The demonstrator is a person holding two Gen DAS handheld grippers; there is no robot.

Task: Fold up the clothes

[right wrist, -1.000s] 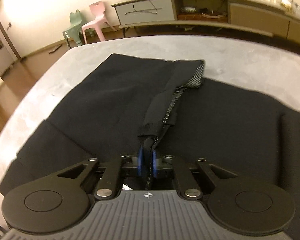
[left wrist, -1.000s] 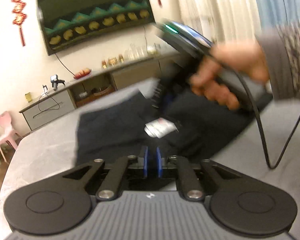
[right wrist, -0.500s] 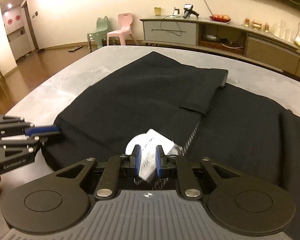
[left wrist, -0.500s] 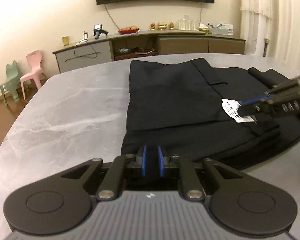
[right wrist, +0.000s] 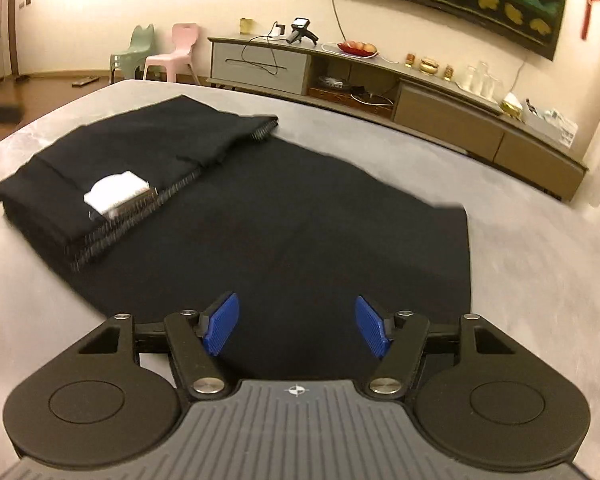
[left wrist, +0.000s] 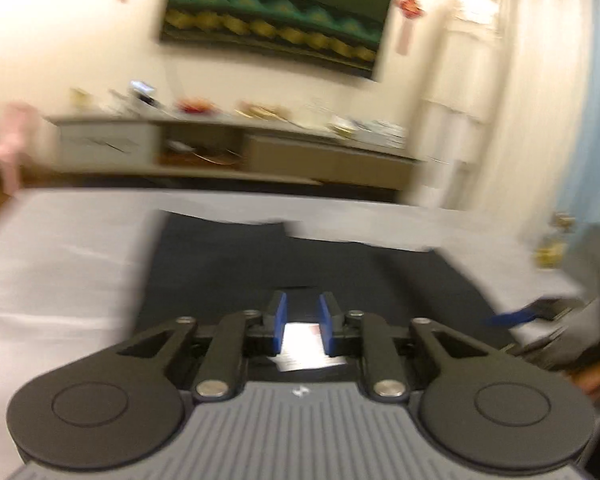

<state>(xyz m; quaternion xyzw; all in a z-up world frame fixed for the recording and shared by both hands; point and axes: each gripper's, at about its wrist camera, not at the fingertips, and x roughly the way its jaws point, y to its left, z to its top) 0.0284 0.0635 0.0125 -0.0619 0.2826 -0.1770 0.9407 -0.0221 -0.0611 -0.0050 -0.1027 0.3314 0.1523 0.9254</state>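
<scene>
1. Your right claw (right wrist: 296, 326): level, low over the black garment (right wrist: 300, 220), jaws spread wide, holding nothing.
2. Your left claw (left wrist: 303, 317): pointed forward above the garment's white tag (left wrist: 304, 344), jaws narrowly parted around nothing; view blurred.
3. Garment: flat on the grey surface (right wrist: 540, 280), its left end folded into a stack.

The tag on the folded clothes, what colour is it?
White. The tag shows best in the right wrist view, lying on the black clothes.
</scene>
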